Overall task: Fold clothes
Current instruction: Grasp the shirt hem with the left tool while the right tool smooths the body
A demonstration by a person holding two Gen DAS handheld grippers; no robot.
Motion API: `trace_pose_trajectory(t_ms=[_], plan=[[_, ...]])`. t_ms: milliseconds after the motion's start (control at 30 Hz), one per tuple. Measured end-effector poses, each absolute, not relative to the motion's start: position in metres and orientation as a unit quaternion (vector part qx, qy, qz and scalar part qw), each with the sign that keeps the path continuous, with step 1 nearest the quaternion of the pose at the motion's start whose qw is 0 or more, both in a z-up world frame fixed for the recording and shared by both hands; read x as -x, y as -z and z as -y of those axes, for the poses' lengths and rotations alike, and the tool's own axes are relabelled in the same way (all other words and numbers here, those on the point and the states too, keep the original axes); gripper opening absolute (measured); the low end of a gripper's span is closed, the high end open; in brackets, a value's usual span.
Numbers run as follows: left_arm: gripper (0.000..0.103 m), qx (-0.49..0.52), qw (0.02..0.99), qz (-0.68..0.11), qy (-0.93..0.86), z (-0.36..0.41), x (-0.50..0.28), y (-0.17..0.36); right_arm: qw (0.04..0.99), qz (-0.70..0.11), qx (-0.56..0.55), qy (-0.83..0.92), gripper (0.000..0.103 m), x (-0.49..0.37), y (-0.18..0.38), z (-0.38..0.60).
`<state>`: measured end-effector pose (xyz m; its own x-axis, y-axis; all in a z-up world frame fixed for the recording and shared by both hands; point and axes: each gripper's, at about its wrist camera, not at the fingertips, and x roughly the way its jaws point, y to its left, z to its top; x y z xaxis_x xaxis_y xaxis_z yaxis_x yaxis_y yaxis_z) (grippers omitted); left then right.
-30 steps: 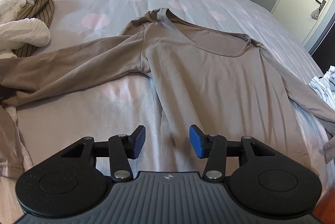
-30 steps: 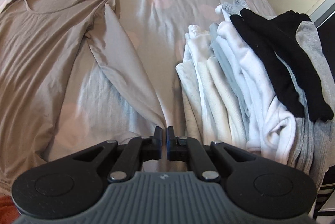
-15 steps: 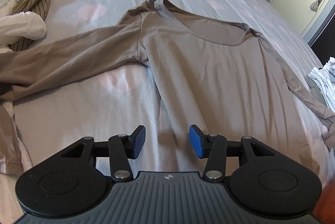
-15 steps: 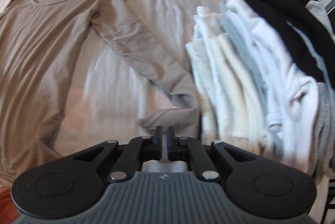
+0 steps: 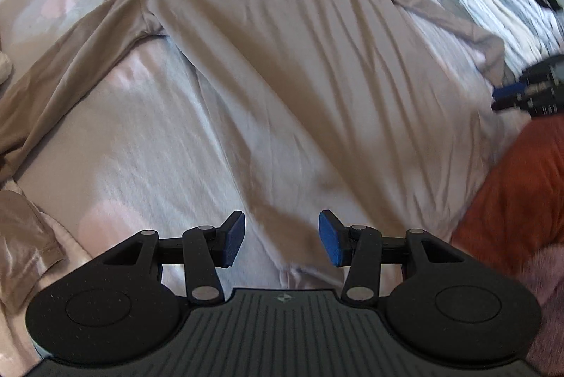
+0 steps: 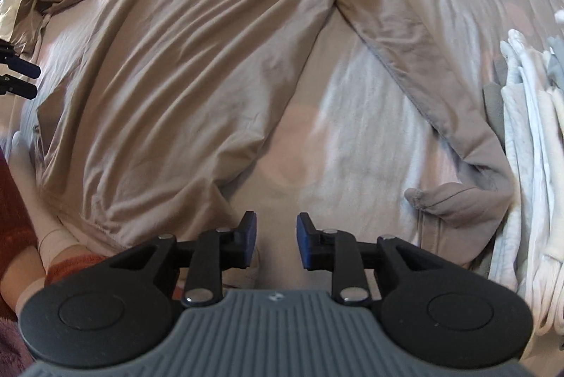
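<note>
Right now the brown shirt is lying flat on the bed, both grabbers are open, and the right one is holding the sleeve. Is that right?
Not quite. The right gripper holds nothing: the right wrist view shows its open jaws over bare bed, with the sleeve lying apart. The shirt does lie flat, and the left gripper is open too.

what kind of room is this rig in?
Most likely a bedroom at home. The work surface is a bed with a pale polka-dot sheet, a tan long-sleeve top is spread flat on it, and a stack of folded laundry sits at the right edge.
</note>
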<state>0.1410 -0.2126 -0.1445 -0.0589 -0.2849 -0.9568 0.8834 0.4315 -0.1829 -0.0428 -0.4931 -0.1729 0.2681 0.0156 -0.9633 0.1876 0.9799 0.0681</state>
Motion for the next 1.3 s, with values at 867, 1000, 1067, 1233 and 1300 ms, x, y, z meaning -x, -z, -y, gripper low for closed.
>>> trace_pose_trajectory(t_ms=[867, 1000, 1067, 1233, 1300], plan=[[0.004, -0.421, 0.499, -0.598, 0.465, 0.234, -0.083, 0.194, 0.739, -0.670, -0.044, -0.057, 0.002, 0.034, 0.221, 0.481], [0.004, -0.383, 0.522, -0.603, 0.466, 0.219, -0.084, 0.164, 0.754, -0.650, -0.078, -0.045, 0.001, 0.046, 0.198, 0.489], [0.004, -0.362, 0.534, -0.605, 0.466, 0.211, -0.084, 0.146, 0.761, -0.640, -0.099, -0.037, 0.001, 0.054, 0.183, 0.495], [0.004, -0.330, 0.562, -0.604, 0.459, 0.197, -0.089, 0.109, 0.775, -0.621, -0.119, -0.028, 0.001, 0.072, 0.143, 0.499], [0.004, -0.325, 0.570, -0.605, 0.451, 0.192, -0.089, 0.103, 0.774, -0.624, -0.110, -0.023, 0.001, 0.075, 0.139, 0.496]])
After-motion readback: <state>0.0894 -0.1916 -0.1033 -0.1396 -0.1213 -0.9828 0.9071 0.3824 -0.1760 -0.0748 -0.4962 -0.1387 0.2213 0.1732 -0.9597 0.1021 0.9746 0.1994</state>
